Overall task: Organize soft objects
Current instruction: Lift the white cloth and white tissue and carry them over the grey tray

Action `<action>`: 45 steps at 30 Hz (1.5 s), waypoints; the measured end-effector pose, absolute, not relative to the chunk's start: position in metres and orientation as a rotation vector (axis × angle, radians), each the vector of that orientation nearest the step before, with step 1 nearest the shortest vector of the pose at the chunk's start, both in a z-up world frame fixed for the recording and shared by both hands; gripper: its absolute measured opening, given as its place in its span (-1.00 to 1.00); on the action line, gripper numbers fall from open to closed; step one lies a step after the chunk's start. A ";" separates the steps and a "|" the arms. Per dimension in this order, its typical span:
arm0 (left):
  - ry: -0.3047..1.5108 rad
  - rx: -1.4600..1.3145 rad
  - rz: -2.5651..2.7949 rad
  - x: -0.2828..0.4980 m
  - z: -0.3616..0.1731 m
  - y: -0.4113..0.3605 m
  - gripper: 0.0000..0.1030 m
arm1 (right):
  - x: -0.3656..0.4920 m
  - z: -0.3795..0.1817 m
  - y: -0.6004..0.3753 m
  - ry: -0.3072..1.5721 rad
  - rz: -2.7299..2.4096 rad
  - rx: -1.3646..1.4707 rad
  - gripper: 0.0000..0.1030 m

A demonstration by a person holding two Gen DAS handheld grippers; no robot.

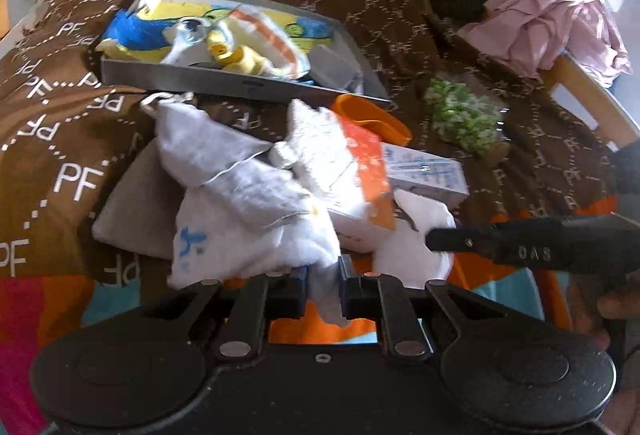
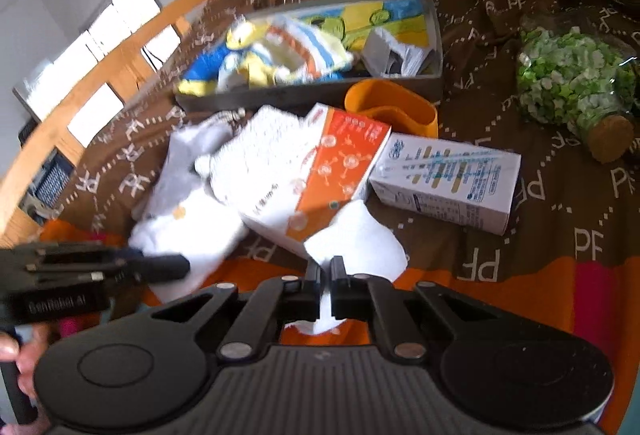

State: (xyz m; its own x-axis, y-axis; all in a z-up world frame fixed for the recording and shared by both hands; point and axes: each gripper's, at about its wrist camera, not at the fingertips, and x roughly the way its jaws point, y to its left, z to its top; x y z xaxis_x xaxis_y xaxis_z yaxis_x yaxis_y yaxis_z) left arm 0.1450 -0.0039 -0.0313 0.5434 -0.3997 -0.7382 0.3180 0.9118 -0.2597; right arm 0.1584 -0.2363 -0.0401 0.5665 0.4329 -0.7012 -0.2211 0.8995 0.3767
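The left gripper [image 1: 323, 289] is closed on an edge of the white cloth [image 1: 248, 219], and the right gripper [image 2: 326, 289] is closed on another white edge [image 2: 356, 239]. The cloth lies in front of the grey tray [image 1: 240, 85], under the orange-white box [image 2: 332, 171]. Right of the tray, the brown blanket [image 1: 540, 171] is mostly open.

A heap of white cloths [image 1: 240, 203], an orange-and-white carton [image 2: 332, 171] and a white box [image 2: 448, 183] crowd the near middle of the bed's brown bedspread [image 1: 72, 107], with an orange cup [image 2: 394, 107] wedged just behind them against the grey tray [image 1: 240, 85]. The tray itself is packed with soft toys [image 1: 208, 35], leaving little room inside. Open bedspread lies toward the bed's left edge and between the white box and the bag of green pieces [image 2: 572, 83] near the right edge.
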 end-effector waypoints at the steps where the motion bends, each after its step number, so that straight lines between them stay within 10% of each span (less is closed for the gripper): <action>1: 0.900 -0.101 -0.438 0.143 -0.030 -0.005 -0.69 | 0.157 -0.038 -0.238 0.879 0.389 0.266 -0.91; 45: 0.645 -0.072 -0.863 0.090 0.021 -0.025 -0.69 | 0.143 0.014 -0.290 0.464 0.377 0.424 -0.91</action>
State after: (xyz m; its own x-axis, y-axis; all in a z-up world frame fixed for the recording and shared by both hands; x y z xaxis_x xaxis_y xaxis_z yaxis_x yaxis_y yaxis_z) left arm 0.0899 -0.0247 0.0210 0.4739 -0.7256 -0.4989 0.6836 0.6603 -0.3110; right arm 0.1429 -0.2900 0.0135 0.8292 0.4380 -0.3472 -0.2499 0.8462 0.4707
